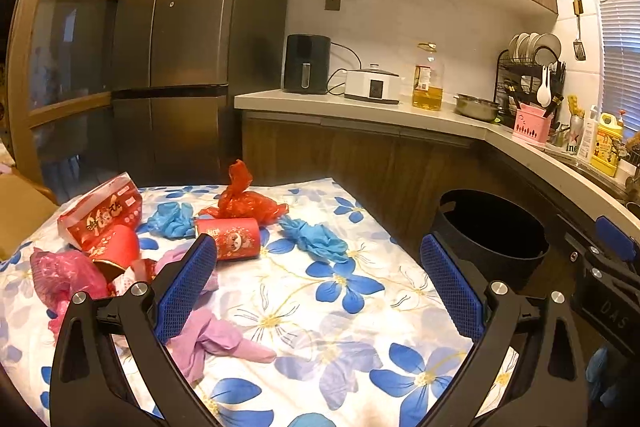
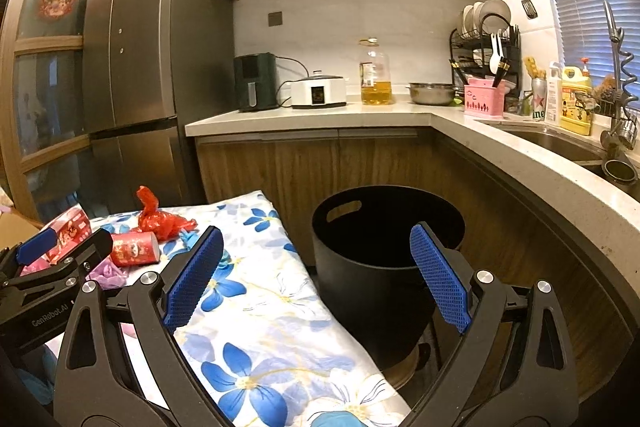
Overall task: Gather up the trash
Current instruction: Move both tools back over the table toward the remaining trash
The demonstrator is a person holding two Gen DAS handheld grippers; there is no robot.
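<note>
Left gripper (image 1: 320, 287) hangs nearest, fingers spread and empty, over the floral-cloth bench (image 1: 360, 307). Left of the black bin (image 2: 384, 251), trash lies heaped: pink bag (image 1: 60, 275), purple glove (image 1: 216, 339), red paper cup (image 1: 234, 237), blue gloves (image 1: 316, 237). Right gripper (image 2: 316, 279), fingers also apart, faces the bin, probably ready for drop-offs.

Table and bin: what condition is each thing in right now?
Left gripper: open, empty.
Right gripper: open, empty.
Round black bin: upright beside the table, no trash visible inside.
Red printed paper cup: lying on its side.
Red plastic bag: knotted, crumpled.
Pink rubber glove: limp, flat on the floral cloth.
Blue gloves: crumpled.
</note>
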